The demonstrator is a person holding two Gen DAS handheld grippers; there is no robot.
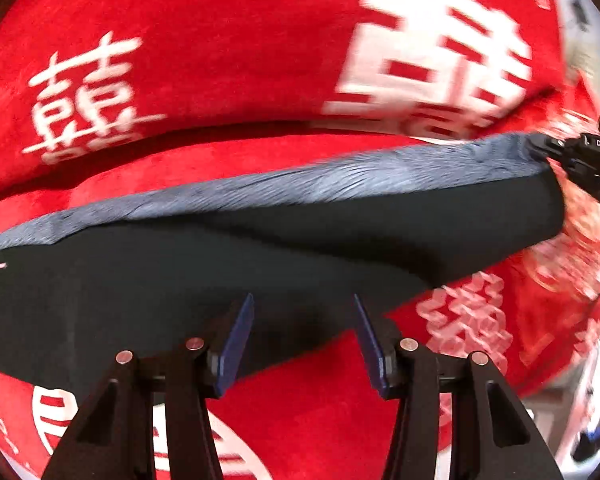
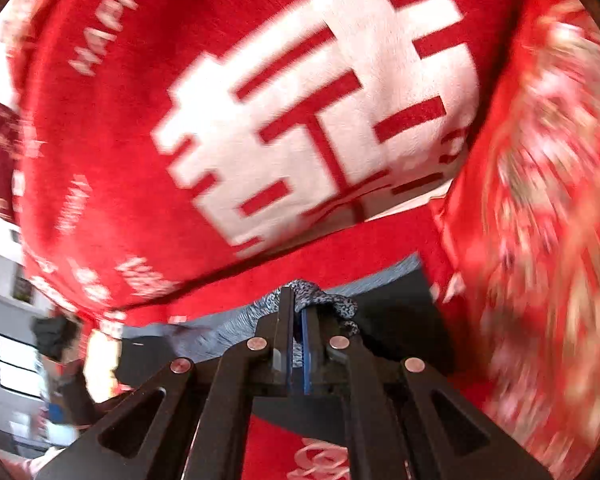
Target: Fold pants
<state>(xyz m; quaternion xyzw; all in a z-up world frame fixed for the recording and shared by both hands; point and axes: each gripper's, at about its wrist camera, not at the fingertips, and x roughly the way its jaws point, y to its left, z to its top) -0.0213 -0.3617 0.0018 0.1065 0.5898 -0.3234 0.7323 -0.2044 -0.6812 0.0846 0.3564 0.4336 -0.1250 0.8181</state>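
Observation:
Dark pants (image 1: 260, 264) with a grey fleecy waistband (image 1: 340, 178) lie stretched across a red blanket. Above their lower edge my left gripper (image 1: 304, 300) hangs open; its blue pads (image 1: 236, 344) stand apart with nothing pinched between them. At the right edge of the left wrist view, my right gripper (image 1: 572, 152) holds the end of the waistband and pulls it taut. In the right wrist view, that right gripper (image 2: 296, 296) is shut on a bunched bit of grey waistband (image 2: 332, 304), and the dark pants (image 2: 396, 320) trail off behind it.
The red blanket (image 1: 220, 40) carries large white characters and folds into a ridge behind the pants. A blurred red floral cloth (image 2: 548, 200) lies to the right. A window and room wall (image 2: 16, 364) show past the blanket's left edge.

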